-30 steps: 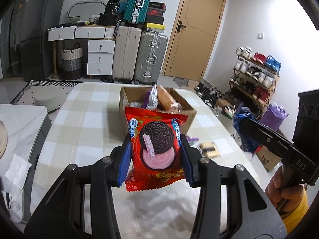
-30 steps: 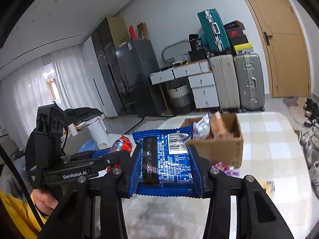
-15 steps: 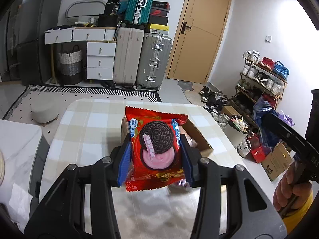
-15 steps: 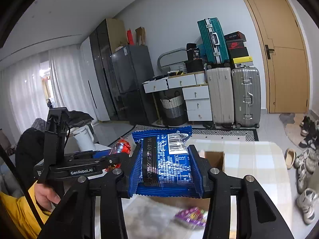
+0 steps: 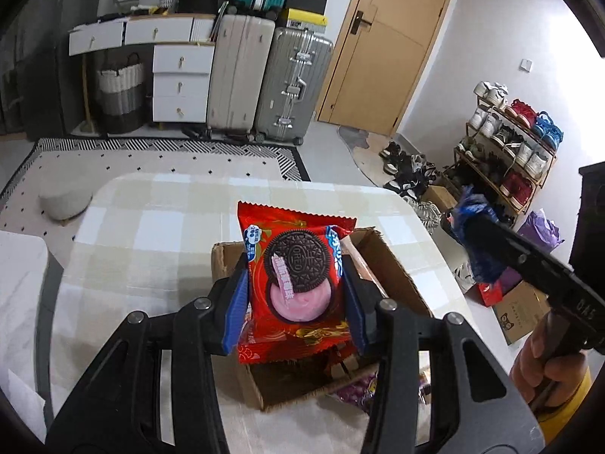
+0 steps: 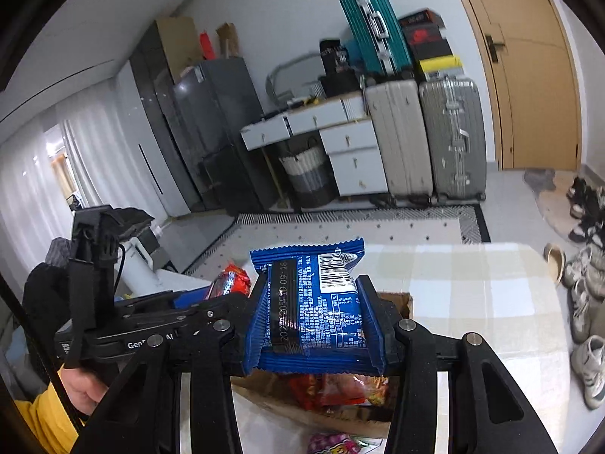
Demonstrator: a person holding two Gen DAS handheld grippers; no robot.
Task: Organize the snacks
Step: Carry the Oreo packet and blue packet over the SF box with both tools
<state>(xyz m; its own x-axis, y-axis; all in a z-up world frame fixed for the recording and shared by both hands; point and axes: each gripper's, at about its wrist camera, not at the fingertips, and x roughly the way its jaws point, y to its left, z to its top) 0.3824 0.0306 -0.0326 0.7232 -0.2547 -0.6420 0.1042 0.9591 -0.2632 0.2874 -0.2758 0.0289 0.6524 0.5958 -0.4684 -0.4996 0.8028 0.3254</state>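
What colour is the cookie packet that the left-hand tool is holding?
Red, with a dark Oreo cookie and pink cream pictured on it: the cookie packet shows best in the left wrist view.

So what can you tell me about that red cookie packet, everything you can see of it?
The glossy red plastic Oreo cookie packet has zigzag crimped ends and shows a dark embossed cookie above a pink cream disc, with blue patches at its upper corners. It is sealed, upright and facing the camera, pinched at both side edges by the left tool, and held in the air above the open brown cardboard box.
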